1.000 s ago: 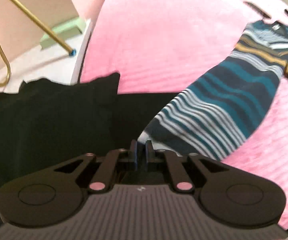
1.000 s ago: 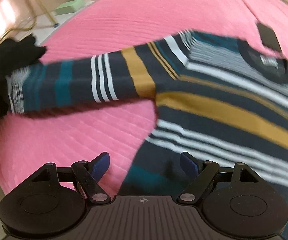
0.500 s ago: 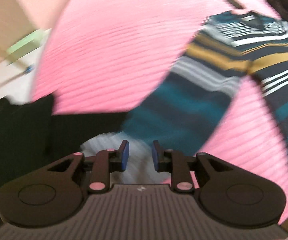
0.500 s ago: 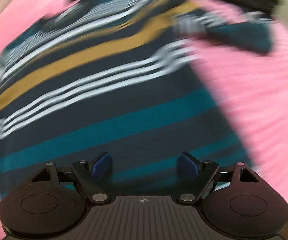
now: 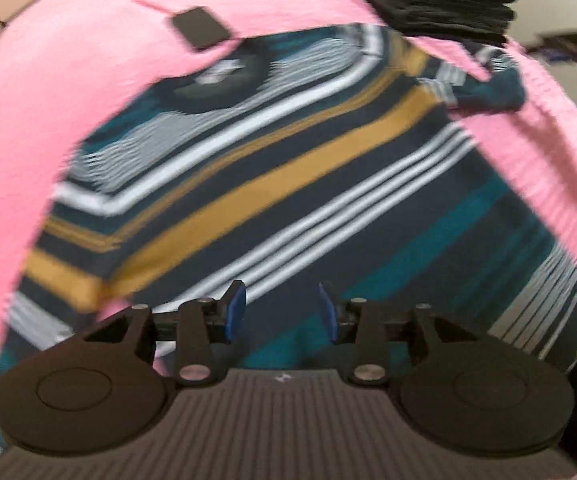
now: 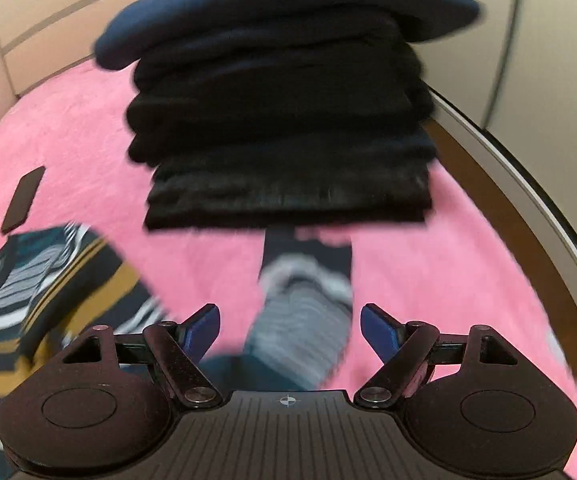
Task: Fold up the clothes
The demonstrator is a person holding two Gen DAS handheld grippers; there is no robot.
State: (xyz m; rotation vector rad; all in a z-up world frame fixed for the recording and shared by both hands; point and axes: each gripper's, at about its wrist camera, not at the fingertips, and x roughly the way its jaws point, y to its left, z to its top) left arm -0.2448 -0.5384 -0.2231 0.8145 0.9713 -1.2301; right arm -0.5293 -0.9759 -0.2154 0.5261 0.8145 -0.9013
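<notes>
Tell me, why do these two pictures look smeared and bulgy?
Left wrist view: motion blur smears the striped sweater, and the fisheye bends the pink blanket into a dome. Right wrist view: the dark folded stack and sleeve cuff are blurred, edges curved.

A home bedroom: a bed under a fuzzy pink blanket [image 6: 468, 264] carries a stack of folded dark clothes [image 6: 284, 128] and a striped sweater [image 5: 288, 184], beige walls behind.

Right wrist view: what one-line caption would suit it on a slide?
Open right claw above a striped sweater sleeve on a pink blanket, facing a stack of folded dark clothes.
</notes>
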